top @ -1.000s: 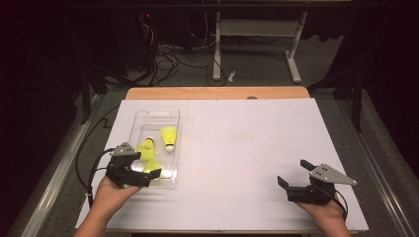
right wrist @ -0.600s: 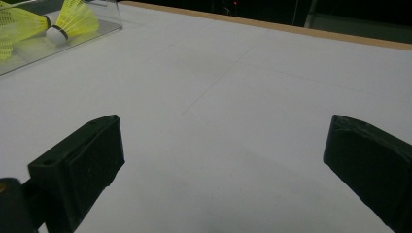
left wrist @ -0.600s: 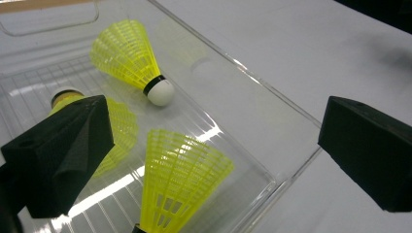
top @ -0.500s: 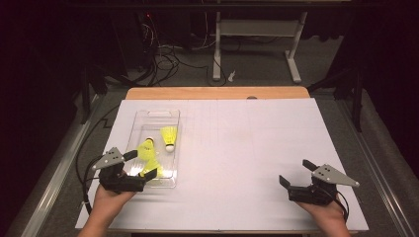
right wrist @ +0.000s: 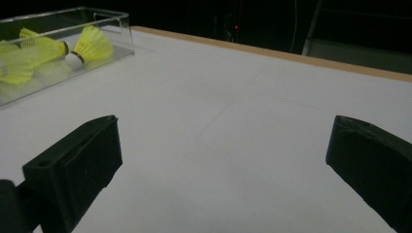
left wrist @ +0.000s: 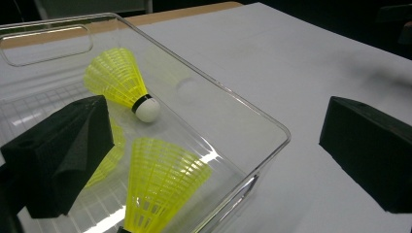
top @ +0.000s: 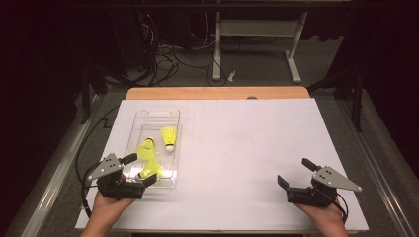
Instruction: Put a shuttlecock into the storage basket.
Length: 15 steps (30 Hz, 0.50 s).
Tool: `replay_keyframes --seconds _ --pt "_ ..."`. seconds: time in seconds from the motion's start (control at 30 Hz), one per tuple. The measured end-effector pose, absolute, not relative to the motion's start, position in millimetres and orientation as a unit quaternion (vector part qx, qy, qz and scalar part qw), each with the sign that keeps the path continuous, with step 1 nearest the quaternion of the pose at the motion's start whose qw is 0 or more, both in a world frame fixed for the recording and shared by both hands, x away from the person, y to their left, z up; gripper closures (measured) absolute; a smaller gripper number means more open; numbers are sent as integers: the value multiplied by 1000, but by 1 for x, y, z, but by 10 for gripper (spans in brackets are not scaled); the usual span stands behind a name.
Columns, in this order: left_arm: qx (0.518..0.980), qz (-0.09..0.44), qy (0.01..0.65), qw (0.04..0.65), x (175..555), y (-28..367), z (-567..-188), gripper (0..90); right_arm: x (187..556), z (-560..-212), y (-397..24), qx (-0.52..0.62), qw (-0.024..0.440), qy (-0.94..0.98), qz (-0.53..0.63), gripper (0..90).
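Observation:
A clear plastic tray (top: 156, 116) lies at the table's left and holds three yellow shuttlecocks (top: 169, 136) (top: 146, 148) (top: 148, 171). My left gripper (top: 141, 169) is open at the tray's near end. In the left gripper view its left jaw hangs over the tray beside a white-tipped shuttlecock (left wrist: 121, 80). The right jaw is outside the tray wall (left wrist: 272, 127), and a second shuttlecock (left wrist: 160, 184) lies just ahead. My right gripper (top: 295, 172) is open at the near right, with nothing between its jaws. From the right gripper view the tray (right wrist: 109, 17) and its shuttlecocks (right wrist: 90, 46) sit far off to the left.
White paper (top: 247, 148) covers the table, with a wooden strip (top: 217, 93) along the far edge. Beyond the table are desk legs (top: 294, 54) and cables (top: 168, 54) on a dark floor. A cable (top: 81, 190) trails from the left gripper.
My left gripper has drawn back a little toward the near left edge, away from the tray's middle. The shuttlecocks stay in the tray. The right gripper has hardly moved.

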<state>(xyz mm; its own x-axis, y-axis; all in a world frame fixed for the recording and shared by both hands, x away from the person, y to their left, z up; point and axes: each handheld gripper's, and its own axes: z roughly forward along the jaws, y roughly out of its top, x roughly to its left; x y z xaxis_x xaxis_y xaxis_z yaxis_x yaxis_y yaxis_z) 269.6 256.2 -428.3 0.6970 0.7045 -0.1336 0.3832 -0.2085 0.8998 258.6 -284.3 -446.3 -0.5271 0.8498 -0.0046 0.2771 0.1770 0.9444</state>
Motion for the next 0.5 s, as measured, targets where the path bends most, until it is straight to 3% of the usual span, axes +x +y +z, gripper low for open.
replay_keyframes --seconds 0.5 --pt "776 159 354 498 270 250 -431 1 253 -438 -287 388 295 682 545 1"
